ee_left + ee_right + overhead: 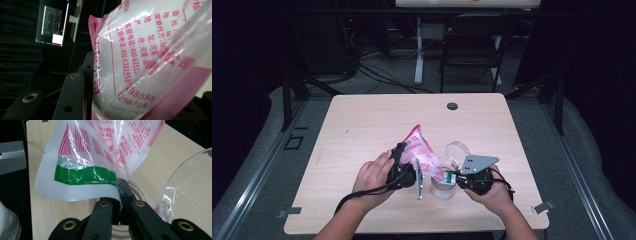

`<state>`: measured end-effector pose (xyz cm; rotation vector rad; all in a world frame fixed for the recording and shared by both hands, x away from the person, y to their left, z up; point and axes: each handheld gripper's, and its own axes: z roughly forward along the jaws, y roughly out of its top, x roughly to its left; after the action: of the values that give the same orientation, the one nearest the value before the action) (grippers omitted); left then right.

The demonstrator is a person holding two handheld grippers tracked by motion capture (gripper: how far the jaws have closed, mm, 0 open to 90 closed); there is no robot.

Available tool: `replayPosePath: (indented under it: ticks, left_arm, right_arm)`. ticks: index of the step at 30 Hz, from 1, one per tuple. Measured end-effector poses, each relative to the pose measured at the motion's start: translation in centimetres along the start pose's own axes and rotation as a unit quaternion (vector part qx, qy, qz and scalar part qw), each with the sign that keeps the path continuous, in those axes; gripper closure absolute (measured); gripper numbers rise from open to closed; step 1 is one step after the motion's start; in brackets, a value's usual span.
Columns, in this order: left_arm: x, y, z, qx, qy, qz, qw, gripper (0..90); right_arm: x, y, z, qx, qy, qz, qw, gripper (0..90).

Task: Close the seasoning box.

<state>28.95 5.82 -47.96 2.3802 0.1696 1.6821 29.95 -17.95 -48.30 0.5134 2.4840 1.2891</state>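
we see the left gripper (399, 151) clamped on the pink end of the bag (422, 150), which hangs above the middle of the table (362, 120). the right gripper (453, 176) pinches the bag's green-striped corner just over an open jar (443, 189). a clear lid (457, 148) lies beside the jar.

Pink bag (140, 60) cut off by frame edges, jar (130, 230) mostly hidden behind the right gripper (120, 202)
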Motion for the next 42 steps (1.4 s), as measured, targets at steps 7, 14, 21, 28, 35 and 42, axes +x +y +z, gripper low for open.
replayPosePath:
  ticks: [7, 14, 21, 28, 35, 42]
  left_arm:
    - [0.13, 0.1, -0.02, -0.004, 0.004, 0.003, 1.0, 61.5]
    - [0.21, 0.15, -0.08, -0.003, 0.006, 0.004, 1.0, 61.5]
    - [0.23, 0.15, -0.11, -0.003, 0.005, 0.003, 1.0, 61.5]
    - [0.28, 0.21, -0.18, -0.002, 0.006, 0.005, 1.0, 61.5]
    - [0.33, 0.26, -0.24, -0.002, 0.008, 0.006, 1.0, 61.5]
    - [0.33, 0.31, -0.22, -0.004, 0.008, 0.005, 0.9999, 61.5]
  right_arm:
    - [-0.05, -0.02, -0.02, -0.001, 0.0, 0.001, 1.0, 90.0]
    - [-0.02, -0.02, -0.03, -0.003, -0.003, 0.001, 1.0, 90.0]
    - [0.01, 0.0, -0.02, -0.002, 0.0, 0.0, 1.0, 90.0]
    - [0.0, 0.01, -0.03, -0.001, -0.001, -0.001, 1.0, 90.0]
    - [-0.01, 0.0, -0.04, -0.002, -0.003, 0.0, 1.0, 90.0]
    - [-0.01, -0.01, -0.03, -0.003, -0.004, 0.0, 1.0, 90.0]
